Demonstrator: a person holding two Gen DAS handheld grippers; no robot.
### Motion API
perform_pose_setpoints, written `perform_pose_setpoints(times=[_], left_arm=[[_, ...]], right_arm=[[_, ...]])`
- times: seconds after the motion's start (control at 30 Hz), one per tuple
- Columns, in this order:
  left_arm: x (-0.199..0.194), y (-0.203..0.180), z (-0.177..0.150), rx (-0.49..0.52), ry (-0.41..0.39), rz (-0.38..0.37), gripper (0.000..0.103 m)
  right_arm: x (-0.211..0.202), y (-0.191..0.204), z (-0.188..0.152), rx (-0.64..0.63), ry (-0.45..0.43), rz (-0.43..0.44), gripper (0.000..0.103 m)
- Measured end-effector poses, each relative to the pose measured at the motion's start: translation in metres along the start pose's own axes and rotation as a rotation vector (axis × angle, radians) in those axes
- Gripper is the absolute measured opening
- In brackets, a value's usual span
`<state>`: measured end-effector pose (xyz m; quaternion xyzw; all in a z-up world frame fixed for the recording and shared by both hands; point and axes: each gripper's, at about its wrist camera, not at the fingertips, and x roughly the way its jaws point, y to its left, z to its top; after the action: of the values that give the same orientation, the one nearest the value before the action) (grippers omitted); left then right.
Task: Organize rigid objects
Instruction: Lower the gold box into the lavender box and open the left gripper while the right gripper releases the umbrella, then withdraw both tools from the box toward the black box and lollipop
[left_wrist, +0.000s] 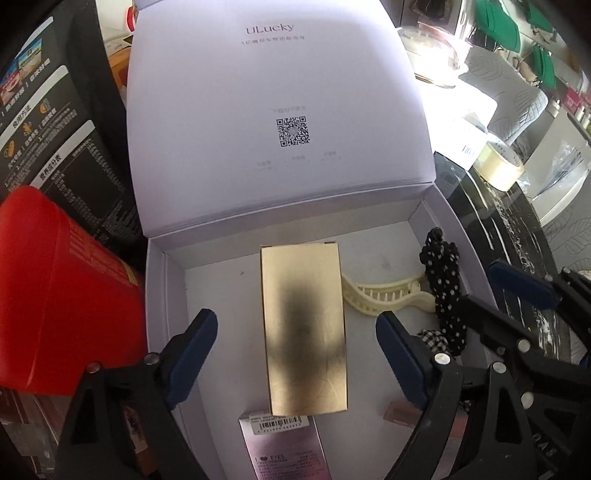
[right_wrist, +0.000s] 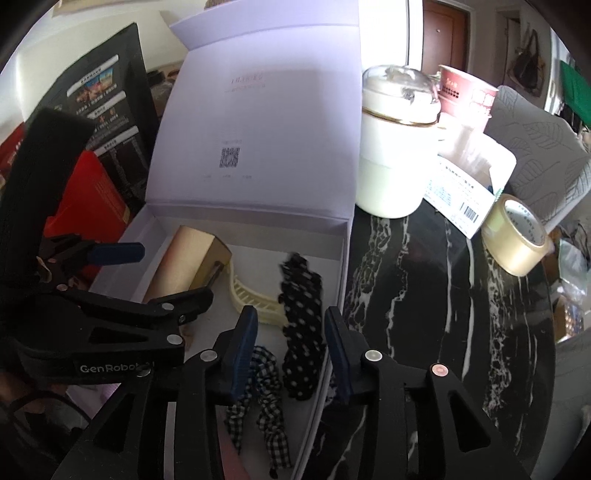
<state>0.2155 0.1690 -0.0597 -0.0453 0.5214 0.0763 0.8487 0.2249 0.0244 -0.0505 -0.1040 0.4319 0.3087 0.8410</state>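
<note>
A white box (left_wrist: 159, 295) with its lid (left_wrist: 277, 110) raised stands open on the black marble table. Inside lie a gold carton (left_wrist: 304, 332), a cream hair claw (left_wrist: 384, 295), a black polka-dot scrunchie (left_wrist: 447, 291), a checked scrunchie (right_wrist: 262, 398) and a pink carton (left_wrist: 280, 446). My left gripper (left_wrist: 295, 354) is open, its fingers either side of the gold carton and apart from it. My right gripper (right_wrist: 290, 347) is open over the box's right part, its fingers either side of the polka-dot scrunchie (right_wrist: 303, 325), holding nothing.
A red container (left_wrist: 62, 295) and a black printed box (left_wrist: 62, 140) stand left of the white box. On the marble table (right_wrist: 443, 295) to the right stand a white jar (right_wrist: 397, 147), a tape roll (right_wrist: 517, 236), a barcoded packet (right_wrist: 469, 184) and a red paper cup (right_wrist: 465, 96).
</note>
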Motion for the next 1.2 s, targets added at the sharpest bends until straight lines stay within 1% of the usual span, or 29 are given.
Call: perform_pose_setpoints(times=[0.13,0.27,0.33,0.53,0.6,0.8,0.93,0.97,1.1,1.2], left_arm=[[-0.007,0.000,0.000,-0.002,-0.019,0.019,0.089],[-0.017,0.000,0.001,-0.026,-0.043,-0.010,0.089],[-0.024,0.000,0.001,-0.036,-0.059,-0.011,0.088],[-0.052,-0.005,0.008,-0.028,-0.106,-0.008,0.088],[-0.066,-0.005,0.010,-0.025,-0.130,0.003,0.088],[-0.106,-0.011,0.010,-0.016,-0.197,0.029,0.089],[-0.132,-0.017,0.003,0.004,-0.244,0.016,0.089],[-0.141,-0.019,0.000,0.013,-0.264,0.008,0.089],[-0.165,-0.029,-0.006,0.029,-0.308,-0.017,0.088],[-0.182,-0.038,-0.013,0.049,-0.342,-0.050,0.088]], right_arm=[[-0.011,-0.002,-0.001,0.005,-0.016,-0.030,0.041],[-0.023,-0.002,-0.003,-0.001,-0.033,-0.035,0.041],[-0.030,-0.001,-0.001,-0.004,-0.049,-0.044,0.041],[-0.055,0.002,0.005,-0.013,-0.098,-0.063,0.042],[-0.065,0.001,0.007,-0.002,-0.118,-0.064,0.045],[-0.090,0.003,0.010,-0.003,-0.159,-0.064,0.045],[-0.113,0.006,0.008,-0.007,-0.194,-0.070,0.045],[-0.120,0.007,0.007,-0.008,-0.205,-0.073,0.045],[-0.147,0.010,0.001,-0.016,-0.246,-0.091,0.045],[-0.164,0.010,-0.006,-0.012,-0.274,-0.106,0.045]])
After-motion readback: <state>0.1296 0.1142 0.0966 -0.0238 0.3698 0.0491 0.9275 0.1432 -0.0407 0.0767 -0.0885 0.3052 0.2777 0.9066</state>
